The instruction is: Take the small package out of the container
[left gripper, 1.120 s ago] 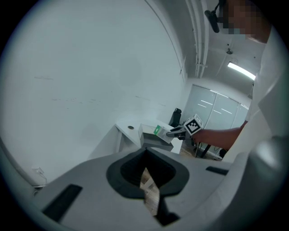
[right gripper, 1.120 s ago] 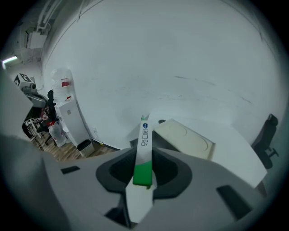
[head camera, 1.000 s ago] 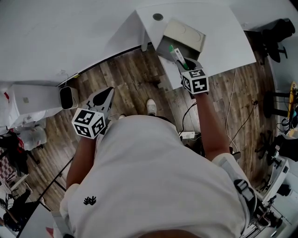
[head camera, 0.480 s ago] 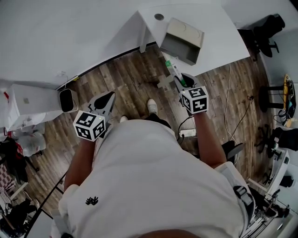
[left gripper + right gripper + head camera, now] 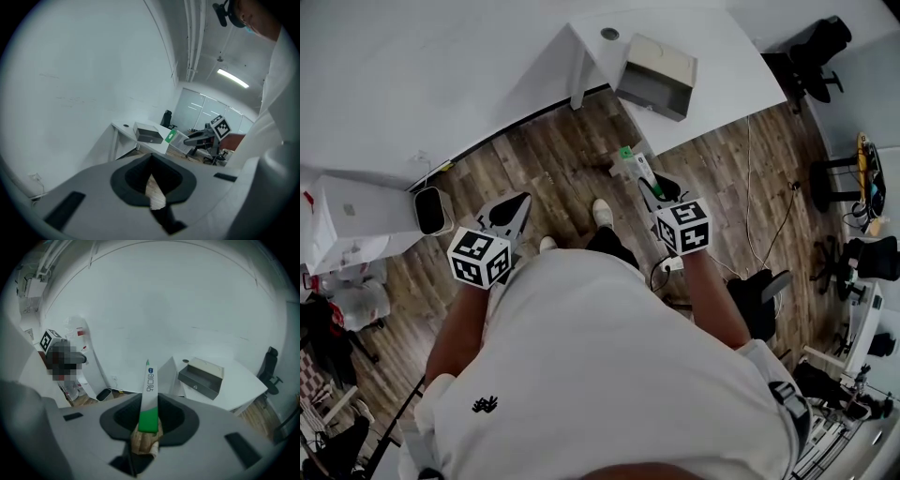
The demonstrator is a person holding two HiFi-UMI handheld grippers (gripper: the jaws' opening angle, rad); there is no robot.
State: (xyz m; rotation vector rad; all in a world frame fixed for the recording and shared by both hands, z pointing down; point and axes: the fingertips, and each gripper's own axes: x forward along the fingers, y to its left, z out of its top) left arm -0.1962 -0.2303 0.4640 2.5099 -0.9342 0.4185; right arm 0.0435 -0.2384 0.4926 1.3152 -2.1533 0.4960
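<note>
Well clear of the container (image 5: 656,77), out over the wooden floor (image 5: 553,155): small package (image 5: 631,167), flat and white, green at the gripped end. Pinched edge-on between the pads of the right gripper (image 5: 650,190), jaws clenched on that green end, white length poking past the fingertips toward 11 o'clock in the head view. Shows as a thin upright strip in the right gripper view, with blue print on the white part. Touches only the pads.

At 12 to 1 o'clock from the package, well apart: container, a grey box with a pale top, open side facing the person. Rests on the white table (image 5: 722,56), near the table's front edge. Round dark hole in the tabletop just at 10 o'clock of the box.

At 9 o'clock of the right gripper, well apart: left gripper (image 5: 517,200), jaws closed tip to tip with only floor showing behind them, pointing toward 1 o'clock. Marker cube at the rear of each gripper.

Between the two grippers, on the floor: white shoe (image 5: 601,212). At 6 o'clock, filling the lower half: white shirt (image 5: 609,375). Far out at 2 o'clock: black office chair (image 5: 816,47).
</note>
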